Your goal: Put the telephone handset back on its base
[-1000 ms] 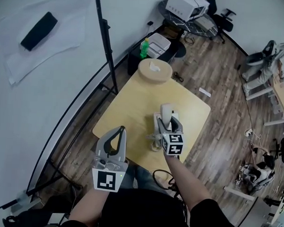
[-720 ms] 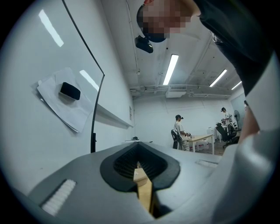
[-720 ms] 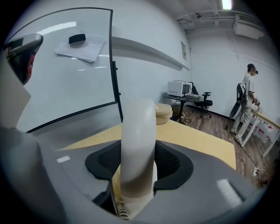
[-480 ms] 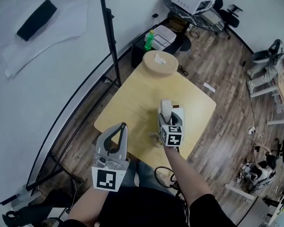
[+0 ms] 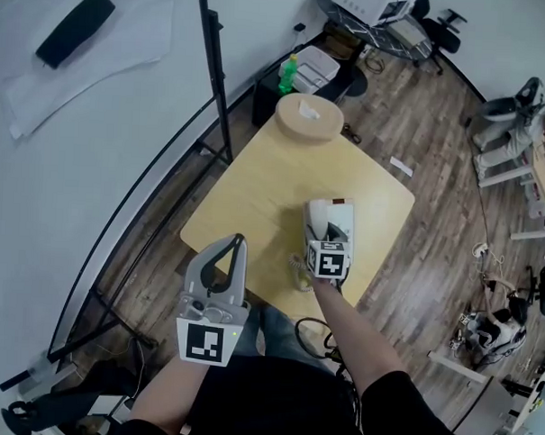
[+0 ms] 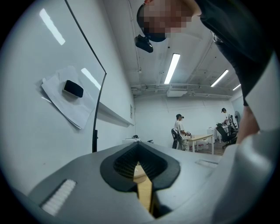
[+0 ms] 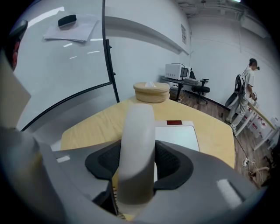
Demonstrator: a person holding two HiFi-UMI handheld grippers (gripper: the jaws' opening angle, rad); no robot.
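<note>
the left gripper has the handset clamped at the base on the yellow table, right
No, the right gripper clamps the handset, as the right gripper view shows; the left gripper is shut on nothing. The rest holds: it is at the base on the yellow table.

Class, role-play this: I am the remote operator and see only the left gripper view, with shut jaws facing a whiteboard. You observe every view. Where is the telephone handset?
Observer: The handset is clamped between the right gripper's jaws.
Operator: And its base?
Observer: The white base lies on the yellow table, just beyond those jaws.
Operator: Is the handset seated?
Observer: I cannot tell. The head view shows it gripped over the base's left side, but contact is unclear.
</note>
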